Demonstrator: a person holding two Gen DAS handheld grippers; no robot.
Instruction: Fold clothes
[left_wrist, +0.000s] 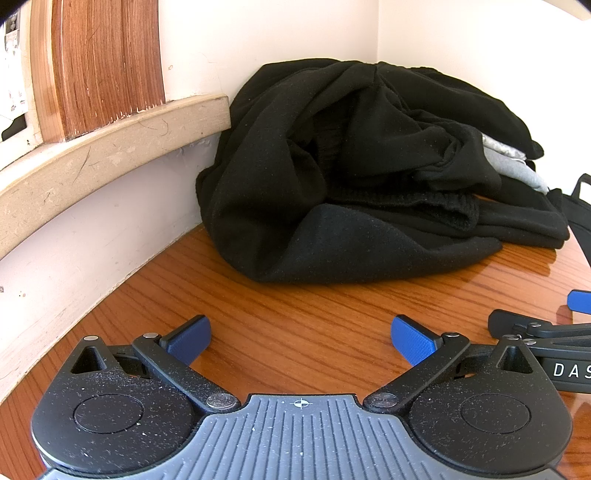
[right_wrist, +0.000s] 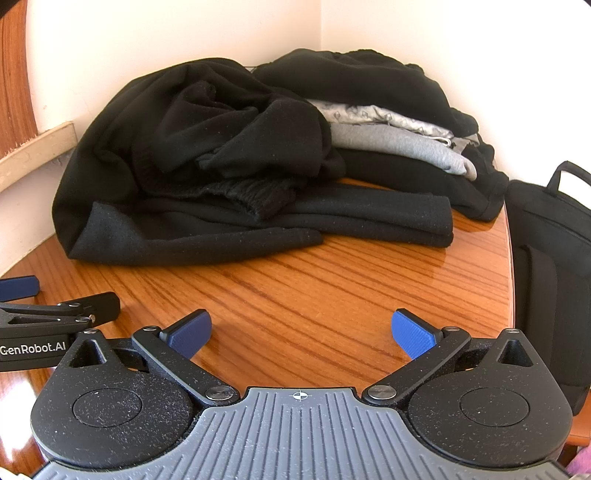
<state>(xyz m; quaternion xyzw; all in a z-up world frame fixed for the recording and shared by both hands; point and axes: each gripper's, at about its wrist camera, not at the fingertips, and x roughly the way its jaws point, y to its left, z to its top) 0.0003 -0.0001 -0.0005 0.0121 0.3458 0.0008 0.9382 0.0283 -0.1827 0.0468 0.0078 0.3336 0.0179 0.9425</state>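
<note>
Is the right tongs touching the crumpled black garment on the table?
Apart. The right wrist view shows the right tongs open, with a bare strip of wooden table between the blue fingertips and the crumpled black garment.

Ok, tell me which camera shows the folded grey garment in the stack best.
The right wrist view. There the grey garment lies in plain sight, sandwiched between a patterned piece above and black clothes below. In the left wrist view only a sliver of the grey garment peeks out behind the crumpled black garment.
</note>
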